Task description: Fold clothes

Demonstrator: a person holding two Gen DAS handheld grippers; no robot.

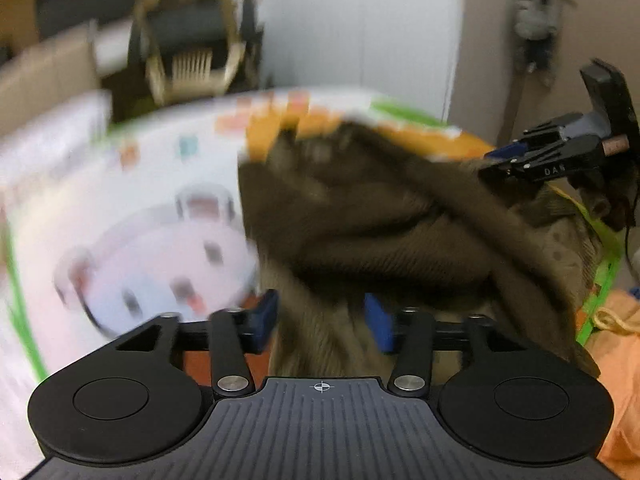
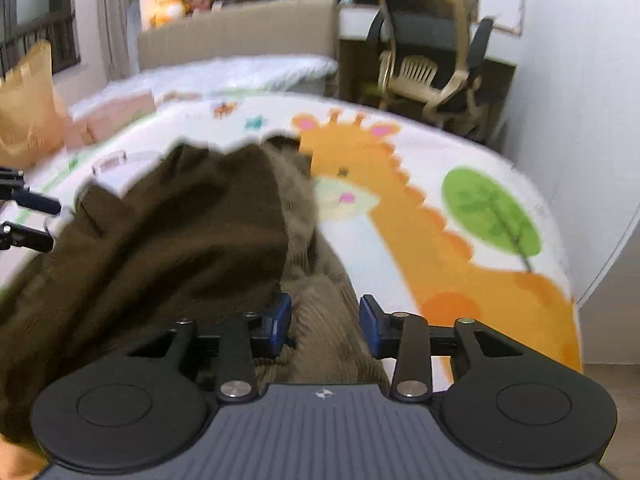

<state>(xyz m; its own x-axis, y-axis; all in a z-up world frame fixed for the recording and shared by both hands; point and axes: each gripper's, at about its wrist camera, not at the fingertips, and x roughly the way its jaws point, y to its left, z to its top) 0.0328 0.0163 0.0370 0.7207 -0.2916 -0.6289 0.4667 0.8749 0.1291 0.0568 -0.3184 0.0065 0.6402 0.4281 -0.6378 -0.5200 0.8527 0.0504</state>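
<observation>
Both the left gripper and the right gripper are standing parted around bunched folds of the brown garment, which is stretching leftward from the giraffe on the bedsheet.

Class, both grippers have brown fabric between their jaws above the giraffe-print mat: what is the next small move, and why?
Probably draw the left gripper and right gripper apart to stretch the brown garment. It is still bunched in heavy folds over the giraffe mat, so it likely needs spreading flat before any fold.
</observation>
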